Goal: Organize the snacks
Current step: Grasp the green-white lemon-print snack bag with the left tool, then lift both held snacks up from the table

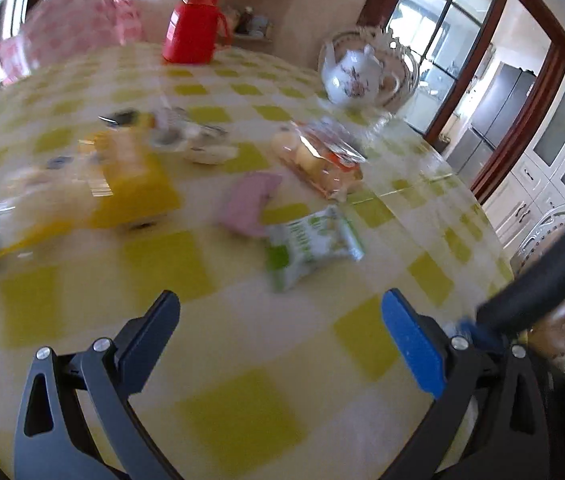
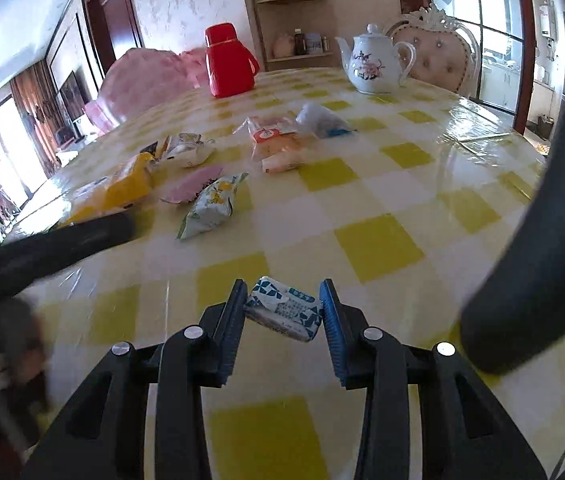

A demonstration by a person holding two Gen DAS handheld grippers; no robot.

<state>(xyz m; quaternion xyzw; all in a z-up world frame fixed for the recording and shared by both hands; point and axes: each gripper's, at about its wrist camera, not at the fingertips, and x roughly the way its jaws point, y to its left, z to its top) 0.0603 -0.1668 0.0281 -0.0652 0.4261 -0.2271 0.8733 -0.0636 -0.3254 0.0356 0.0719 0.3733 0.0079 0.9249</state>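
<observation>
My right gripper (image 2: 283,294) is shut on a small blue-and-white snack packet (image 2: 284,309), held just above the checked tablecloth. Further out lie a green-and-white packet (image 2: 211,206), a pink packet (image 2: 192,184), a yellow bag (image 2: 122,192), a pale wrapped snack (image 2: 188,149), a clear bag of buns (image 2: 276,142) and a clear pouch with a blue end (image 2: 322,120). My left gripper (image 1: 280,308) is open over the cloth with nothing between its fingers. Beyond it, blurred, lie the green-and-white packet (image 1: 312,246), the pink packet (image 1: 248,202), the yellow bag (image 1: 122,184) and the bun bag (image 1: 318,156).
A red flask (image 2: 228,62) and a white flowered teapot (image 2: 374,62) stand at the far side of the table (image 2: 382,240). A pink cloth-covered object (image 2: 146,76) is at the far left. A carved chair (image 2: 438,48) stands behind the teapot. A dark sleeve (image 2: 42,248) crosses the left.
</observation>
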